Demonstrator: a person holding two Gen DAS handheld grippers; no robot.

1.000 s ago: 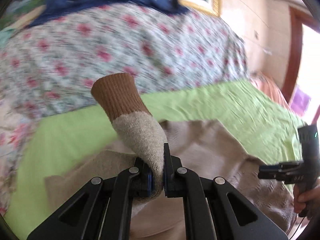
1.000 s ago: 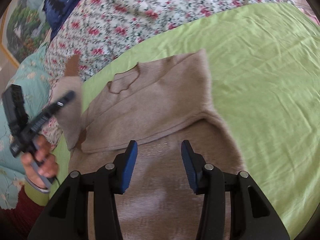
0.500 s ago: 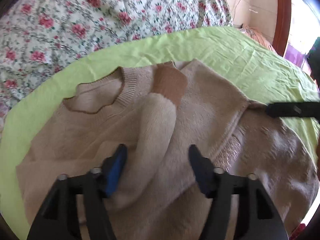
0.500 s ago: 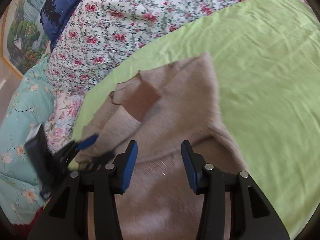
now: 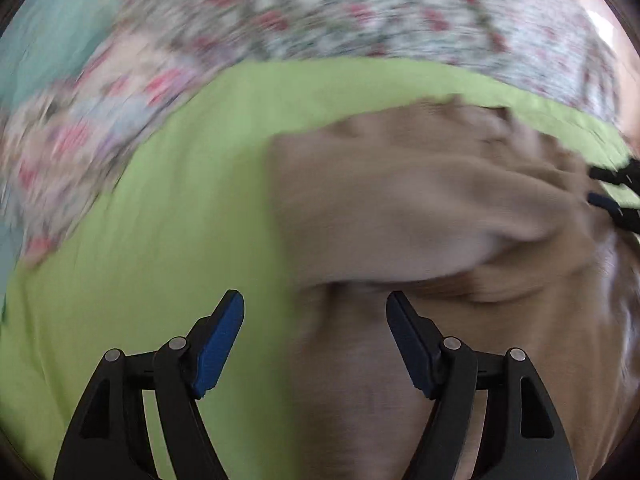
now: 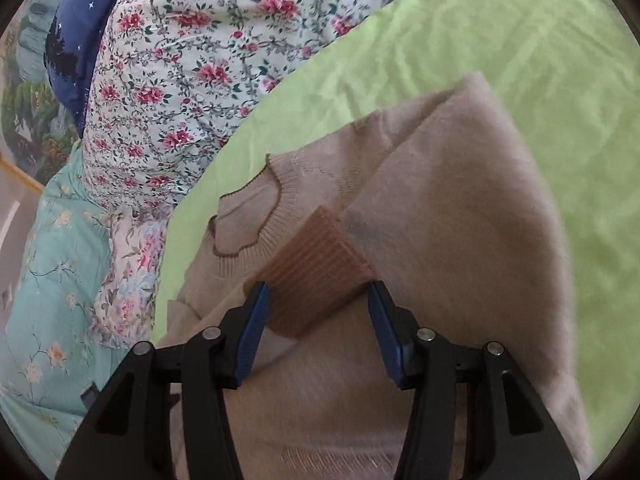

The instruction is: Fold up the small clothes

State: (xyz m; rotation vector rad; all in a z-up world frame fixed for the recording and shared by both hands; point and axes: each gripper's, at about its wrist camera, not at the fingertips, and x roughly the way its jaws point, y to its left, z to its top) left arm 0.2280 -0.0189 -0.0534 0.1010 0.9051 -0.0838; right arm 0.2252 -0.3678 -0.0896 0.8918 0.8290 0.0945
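Floral bedspread [image 6: 192, 68], white ground with pink roses, is seen across the top of the right wrist view; it is blurred in the left wrist view. A teal floral quilt [image 6: 48, 320] is seen at the left edge, and a navy pillow [image 6: 76, 28] at upper left.

Green sheet [image 6: 500, 40] is laid over the bed, wrinkled, and the garment is borne on it. It is seen also in the left wrist view [image 5: 120, 280], smeared by motion.

Beige sweater [image 6: 460, 240] is spread on the green sheet, neckline toward the floral bedspread. One side is folded inward over the body, so that a long diagonal edge is formed. A scalloped collar [image 6: 248, 216] with brown trim is seen left of centre. In the left wrist view the sweater [image 5: 420, 208] is blurred; a thick fold is seen across its middle.

Brown ribbed cuff [image 6: 316, 272] of the sleeve is laid across the chest, just below the collar.

Right gripper [image 6: 318, 328]: fingers are held spread, nothing is pinched; the cuff is framed between the blue pads [image 6: 252, 332], and contact cannot be told.

Left gripper [image 5: 316, 344]: fingers are held wide apart and nothing is gripped; the sweater's edge and the green sheet are seen beneath. The right gripper's tips [image 5: 616, 196] are seen at the far right edge.
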